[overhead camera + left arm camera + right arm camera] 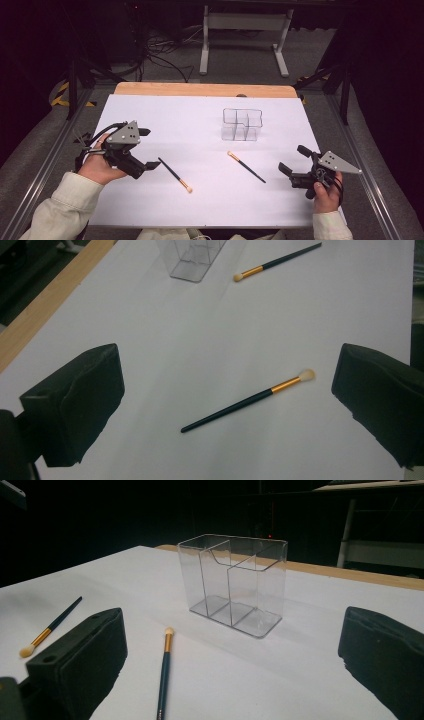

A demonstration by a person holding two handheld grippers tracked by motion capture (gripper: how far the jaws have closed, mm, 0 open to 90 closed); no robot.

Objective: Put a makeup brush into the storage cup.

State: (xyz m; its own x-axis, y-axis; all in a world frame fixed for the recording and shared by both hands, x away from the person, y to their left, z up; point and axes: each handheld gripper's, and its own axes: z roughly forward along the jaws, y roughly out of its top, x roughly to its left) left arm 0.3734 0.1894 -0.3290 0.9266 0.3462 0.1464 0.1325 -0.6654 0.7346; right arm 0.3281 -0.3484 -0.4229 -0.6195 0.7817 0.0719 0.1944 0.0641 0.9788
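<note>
1. The table (150,210) is covered by a white sheet, with a strip of bare wood along its far edge. Wide open white surface lies between the two grippers and in front of the clear organizer (242,124), which stands upright toward the far middle, set back from the wooden strip.
2. The left gripper (147,148) is held in the left hand (100,165) near the table's left edge, its jaws spread wide apart and holding nothing. The right gripper (295,160) sits in the right hand (327,192) close to the right edge, jaws likewise apart and empty.
3. Two makeup brushes lie flat on the sheet, well apart from each other. The left brush (175,175) lies just beside the left gripper's jaws, bristles toward the person. The right brush (246,167) lies between the organizer and the right gripper, bristles toward the organizer.
4. The left gripper view shows the left brush between its own jaws but not touched by them: dark slim handle, gold ferrule, pale fluffy tip.
5. The right gripper view shows the organizer's inner dividers, which split it into several compartments, all empty; one divider has a curved cut-out top edge. The high view gives only its outline.
6. Dark floor, cables and a white frame lie beyond the far edge.
</note>
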